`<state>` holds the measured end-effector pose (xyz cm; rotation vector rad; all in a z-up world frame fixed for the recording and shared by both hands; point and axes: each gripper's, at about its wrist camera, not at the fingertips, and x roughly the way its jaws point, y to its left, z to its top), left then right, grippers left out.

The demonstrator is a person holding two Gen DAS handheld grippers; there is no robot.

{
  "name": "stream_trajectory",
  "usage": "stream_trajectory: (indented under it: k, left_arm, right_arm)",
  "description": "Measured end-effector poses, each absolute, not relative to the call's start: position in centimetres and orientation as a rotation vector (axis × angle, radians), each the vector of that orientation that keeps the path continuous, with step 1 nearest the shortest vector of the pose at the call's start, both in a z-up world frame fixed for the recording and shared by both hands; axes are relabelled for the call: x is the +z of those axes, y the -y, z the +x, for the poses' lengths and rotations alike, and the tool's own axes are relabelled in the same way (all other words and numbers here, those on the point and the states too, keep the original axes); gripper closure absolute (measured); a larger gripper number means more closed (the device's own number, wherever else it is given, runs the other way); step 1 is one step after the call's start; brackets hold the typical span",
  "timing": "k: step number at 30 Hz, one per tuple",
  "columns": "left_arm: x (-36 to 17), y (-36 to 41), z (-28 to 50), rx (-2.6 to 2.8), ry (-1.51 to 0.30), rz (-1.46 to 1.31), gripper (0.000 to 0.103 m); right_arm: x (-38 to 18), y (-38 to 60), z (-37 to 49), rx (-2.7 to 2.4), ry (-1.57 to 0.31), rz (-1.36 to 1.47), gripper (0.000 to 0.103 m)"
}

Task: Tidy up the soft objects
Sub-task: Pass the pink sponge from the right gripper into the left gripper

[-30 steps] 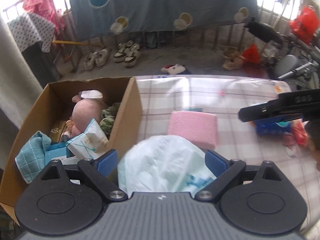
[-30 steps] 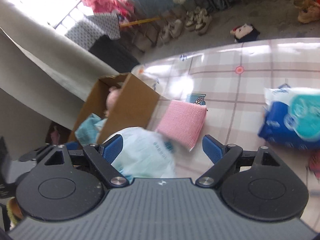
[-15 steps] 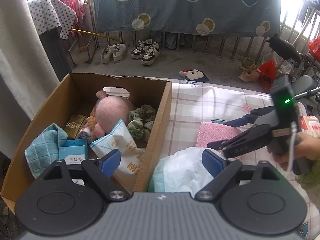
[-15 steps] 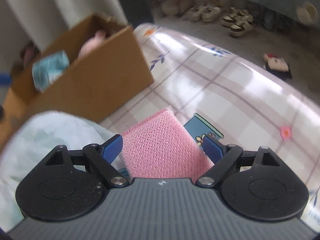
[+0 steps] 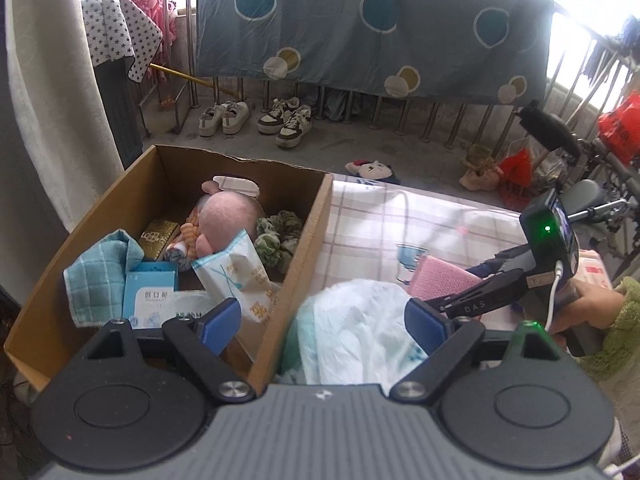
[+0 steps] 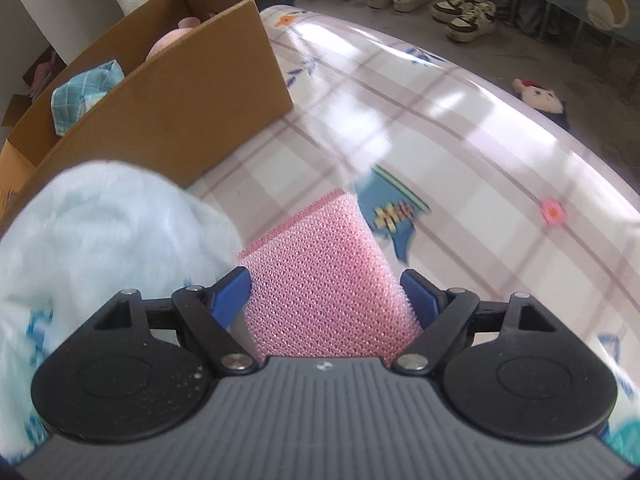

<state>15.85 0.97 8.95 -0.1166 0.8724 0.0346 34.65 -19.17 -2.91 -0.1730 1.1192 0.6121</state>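
Jaws apart both sides, right gripper [image 6: 326, 294] straddling pink sponge [image 6: 326, 276], cardboard box [image 5: 140, 200] w/ pink plush [image 5: 230, 220], teal cloth [image 5: 100, 268], tissue pack [image 5: 236, 276].

I see a table [image 6: 460, 128] under a glossy plaid cloth with small flower and cup prints. On it sit a cardboard box [image 6: 180, 96] at the left edge, a white-and-blue soft pack [image 6: 100, 240] just beside the box, and a pink sponge [image 6: 324, 272] next to the pack.
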Motion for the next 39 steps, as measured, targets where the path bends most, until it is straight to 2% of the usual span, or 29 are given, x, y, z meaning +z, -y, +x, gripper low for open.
stream_trajectory:
  k: [10, 19, 23, 31, 39]
  left_arm:
    - [7.8, 3.7, 8.4, -0.114, -0.842, -0.156, 0.013]
    - [5.0, 10.3, 6.5, -0.292, -0.837, -0.148, 0.013]
    - [3.2, 13.7, 7.4, -0.354, -0.880, -0.101, 0.013]
    - [-0.4, 20.3, 11.3, -0.375, -0.993, 0.020, 0.012]
    - [-4.6, 22.1, 17.6, -0.197, -1.122, 0.044, 0.012]
  right_arm:
    - [-3.3, 25.4, 26.9, 0.507, -1.182, -0.035, 0.023]
    - [-6.4, 34.8, 19.1, 0.517, -1.167, 0.603, 0.022]
    - [-5.9, 37.5, 15.6, 0.515, -1.051, 0.706, 0.022]
    - [-5.3, 43.7, 11.4, 0.502, -0.703, 0.844, 0.019]
    - [-7.1, 45.3, 11.0, 0.544, -0.625, 0.912, 0.018]
